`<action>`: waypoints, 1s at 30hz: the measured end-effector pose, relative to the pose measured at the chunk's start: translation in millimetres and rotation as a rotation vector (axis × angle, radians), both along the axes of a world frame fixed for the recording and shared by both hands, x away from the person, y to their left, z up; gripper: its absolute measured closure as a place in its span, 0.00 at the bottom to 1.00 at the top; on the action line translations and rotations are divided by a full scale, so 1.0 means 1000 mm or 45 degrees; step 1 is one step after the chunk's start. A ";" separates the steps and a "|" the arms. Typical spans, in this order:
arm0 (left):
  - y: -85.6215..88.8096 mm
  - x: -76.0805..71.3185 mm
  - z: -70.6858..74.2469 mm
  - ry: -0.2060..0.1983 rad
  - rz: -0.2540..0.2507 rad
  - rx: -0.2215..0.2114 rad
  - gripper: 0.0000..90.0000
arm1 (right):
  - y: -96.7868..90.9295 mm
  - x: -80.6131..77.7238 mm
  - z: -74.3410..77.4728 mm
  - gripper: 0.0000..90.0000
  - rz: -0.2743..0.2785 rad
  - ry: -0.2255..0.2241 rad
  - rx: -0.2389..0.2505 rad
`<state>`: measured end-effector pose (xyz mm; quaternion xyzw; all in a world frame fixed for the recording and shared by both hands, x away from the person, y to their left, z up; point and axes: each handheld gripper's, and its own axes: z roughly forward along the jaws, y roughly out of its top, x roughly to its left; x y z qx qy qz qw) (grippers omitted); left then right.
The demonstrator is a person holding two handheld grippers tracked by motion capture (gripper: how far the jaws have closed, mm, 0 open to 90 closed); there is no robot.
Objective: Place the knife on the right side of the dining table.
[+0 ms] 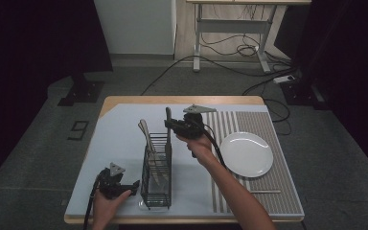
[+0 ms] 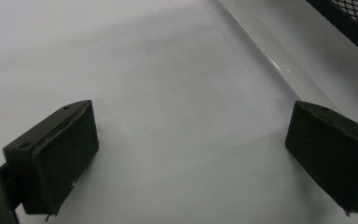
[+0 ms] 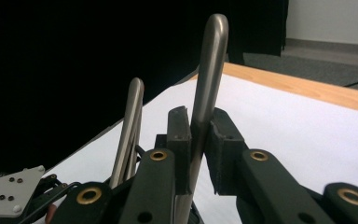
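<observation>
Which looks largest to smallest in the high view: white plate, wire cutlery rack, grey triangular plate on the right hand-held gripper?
1. Wire cutlery rack, though it sits nearer the camera than the plate.
2. White plate, close behind.
3. Grey triangular plate, clearly smallest.

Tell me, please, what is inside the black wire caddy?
Inside the wire caddy, metal cutlery handles stand upright. The right tool grips another handle above it. Their lower ends are hidden, so the type is unclear.
</observation>
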<state>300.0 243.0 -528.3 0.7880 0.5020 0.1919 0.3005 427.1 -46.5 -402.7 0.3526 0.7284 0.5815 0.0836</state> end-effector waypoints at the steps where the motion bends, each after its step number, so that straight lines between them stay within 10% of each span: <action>1: 0.000 0.000 0.000 0.000 0.000 -0.001 0.02 | -0.001 -0.001 0.001 0.89 -0.001 -0.003 0.004; 16: 0.000 0.000 0.000 0.000 0.001 -0.001 0.02 | -0.015 -0.018 0.015 0.92 0.019 -0.090 0.037; 30: 0.000 0.000 0.000 -0.003 0.001 0.000 0.02 | -0.059 -0.037 0.053 0.93 -0.032 -0.171 0.240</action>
